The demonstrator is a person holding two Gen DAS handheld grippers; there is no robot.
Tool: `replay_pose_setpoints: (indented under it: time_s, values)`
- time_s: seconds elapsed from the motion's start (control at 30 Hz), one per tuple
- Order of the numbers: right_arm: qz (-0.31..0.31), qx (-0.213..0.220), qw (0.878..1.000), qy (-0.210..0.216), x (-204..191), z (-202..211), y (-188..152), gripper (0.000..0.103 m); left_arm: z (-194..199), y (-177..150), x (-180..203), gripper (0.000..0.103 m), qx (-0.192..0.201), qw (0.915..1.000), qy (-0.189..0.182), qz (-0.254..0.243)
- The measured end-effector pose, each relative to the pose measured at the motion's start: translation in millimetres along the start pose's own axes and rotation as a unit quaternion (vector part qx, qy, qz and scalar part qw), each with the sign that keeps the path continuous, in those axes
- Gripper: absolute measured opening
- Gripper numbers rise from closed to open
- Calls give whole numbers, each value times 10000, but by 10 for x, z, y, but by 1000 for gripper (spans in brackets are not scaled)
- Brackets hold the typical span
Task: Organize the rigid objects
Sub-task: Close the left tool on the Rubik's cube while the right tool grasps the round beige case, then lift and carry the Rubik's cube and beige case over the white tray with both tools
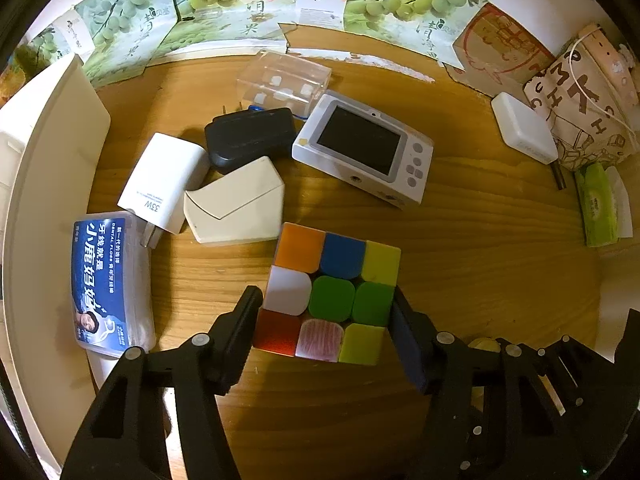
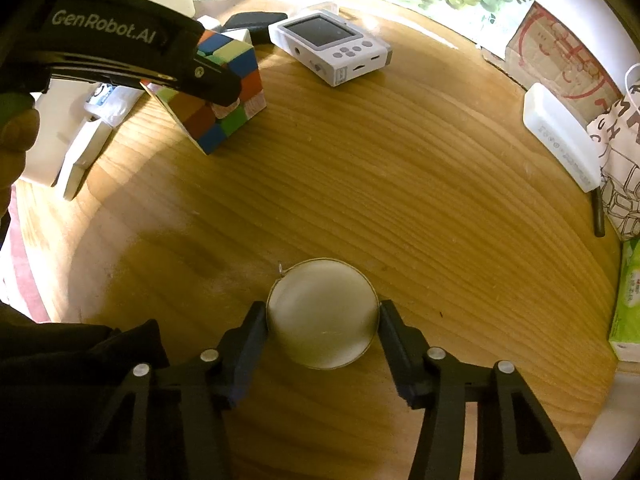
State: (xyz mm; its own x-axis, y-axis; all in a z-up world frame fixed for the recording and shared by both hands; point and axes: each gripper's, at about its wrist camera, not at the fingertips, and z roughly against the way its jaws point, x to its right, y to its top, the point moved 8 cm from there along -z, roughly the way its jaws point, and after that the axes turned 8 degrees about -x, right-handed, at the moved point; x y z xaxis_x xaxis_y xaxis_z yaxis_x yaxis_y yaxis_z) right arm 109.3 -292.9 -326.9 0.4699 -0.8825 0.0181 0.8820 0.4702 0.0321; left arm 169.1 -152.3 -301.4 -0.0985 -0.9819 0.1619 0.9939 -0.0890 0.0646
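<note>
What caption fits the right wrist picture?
Right gripper shut on round white container on wooden table.

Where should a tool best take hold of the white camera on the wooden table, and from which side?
The white camera lies flat, screen up, so its two long, straight edges are best gripped, coming from above. Its end towards the black charger is crowded, so the middle is probably safer.

Round wooden table [image 2: 400, 184], grape-printed cardboard boxes [image 1: 400, 4] behind it, patterned paper bag [image 1: 580, 120], green tissue pack [image 1: 598, 204]

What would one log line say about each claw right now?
left claw: shut on cube | right claw: shut on round tin | both on table
</note>
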Motion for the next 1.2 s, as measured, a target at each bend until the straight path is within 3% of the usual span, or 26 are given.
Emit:
replay_pose_setpoints:
  time_s: [1.2]
  values:
    - [268,46,9989,-381,-388,178,-122,55,385,-530,-224,65,141,9998,-115,-32]
